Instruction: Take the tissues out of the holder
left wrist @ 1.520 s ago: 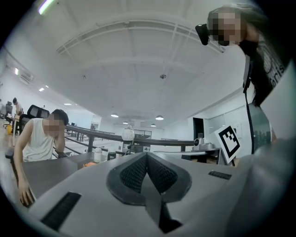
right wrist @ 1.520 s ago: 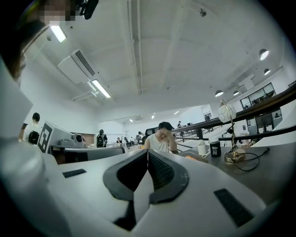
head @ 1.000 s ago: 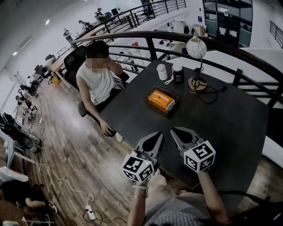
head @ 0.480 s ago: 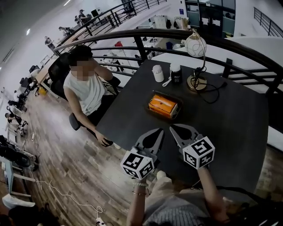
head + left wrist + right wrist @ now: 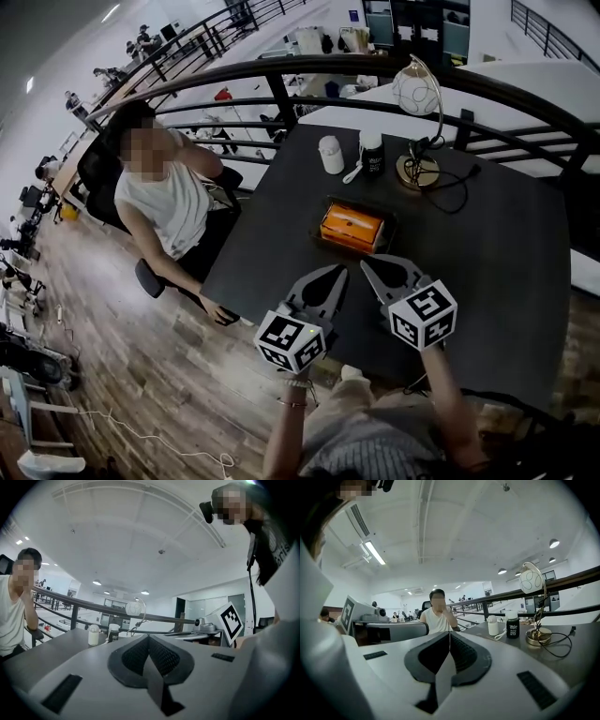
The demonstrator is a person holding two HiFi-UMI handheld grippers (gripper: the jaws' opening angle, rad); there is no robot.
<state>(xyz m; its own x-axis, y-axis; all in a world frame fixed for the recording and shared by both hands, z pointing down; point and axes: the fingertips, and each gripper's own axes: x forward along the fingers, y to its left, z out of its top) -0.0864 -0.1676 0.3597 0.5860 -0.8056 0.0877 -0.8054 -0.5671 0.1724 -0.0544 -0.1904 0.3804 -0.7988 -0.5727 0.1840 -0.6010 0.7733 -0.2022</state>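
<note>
While both pairs of fingers are pressed fully together with nothing between them, the left gripper (image 5: 148, 638) and the right gripper (image 5: 450, 633) hang side by side above the near edge of the desk (image 5: 487, 253). Each points roughly level across it. From the head view their closed tips lie close together, the left one slightly lower in the picture than the right.

The tissues (image 5: 352, 226), an orange pack, lie just beyond those tips toward the middle of the desk, apart from both grippers and touched by neither. The pack sits inside a dark rectangular holder (image 5: 387, 220), whose rim shows around it.

Farther back on the desk stand a white bottle (image 5: 330, 155) and, just beside it, a dark jar (image 5: 373, 155) with a pale lid. To their right is a lamp (image 5: 417, 94) with a round globe shade on a brass-coloured base, and its cable (image 5: 450, 202) loops across the dark surface.

At the desk's left side a seated person (image 5: 159, 197) in a white sleeveless top rests one hand at the desk's corner and raises the other toward the face. A curved black railing (image 5: 375, 70) runs behind the desk.
</note>
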